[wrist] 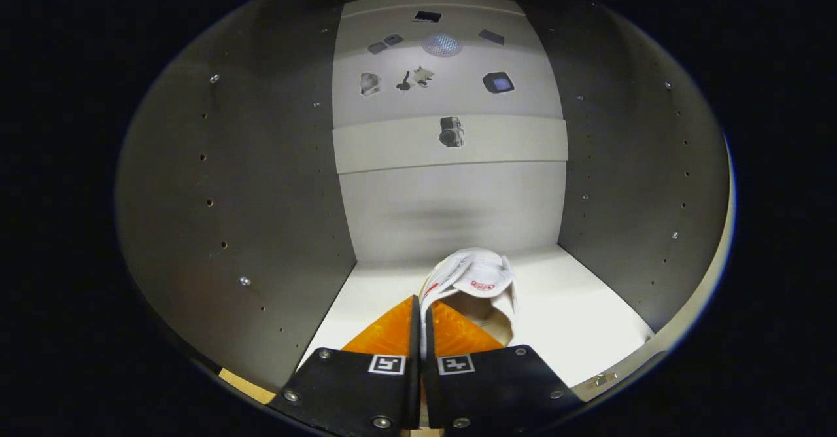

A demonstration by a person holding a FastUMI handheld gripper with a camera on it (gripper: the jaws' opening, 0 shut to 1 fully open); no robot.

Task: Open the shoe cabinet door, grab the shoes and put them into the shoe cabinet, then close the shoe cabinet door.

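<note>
- Since the camera rode on the gripper (420,332), its two fingers sat at bottom centre of the frame, pressed nearly together and pinching the collar edge of a white shoe (474,280) between them.
- The shoe ran just ahead of the fingertips & a bit right of centre; opening faced the camera, with a small red mark on the upper. Whether the sole rested on the shelf or hung just above it couldn't be told.
- Under it was the cabinet's pale shelf floor (575,319), lower middle of frame, so the shoe was already inside the shoe cabinet.
- Grey side walls (261,182) rose at left & right, w/ rows of shelf-pin holes & a few screws.
- At lower right the cabinet's front edge (686,332) curved past, w/ what looked like a small hinge fitting near it.
- Far back, centre & upper centre, was the back panel (451,208), crossed by a lighter horizontal strip; small dark stickers or cut-outs dotted the upper part, too small to ID.
- Step in hand, as judged: setting the shoe down. To do it well: lower till the sole sits flat on the shelf, well clear of the front edge so the door can shut, then spread the fingers & back straight out w/o dragging the collar.
</note>
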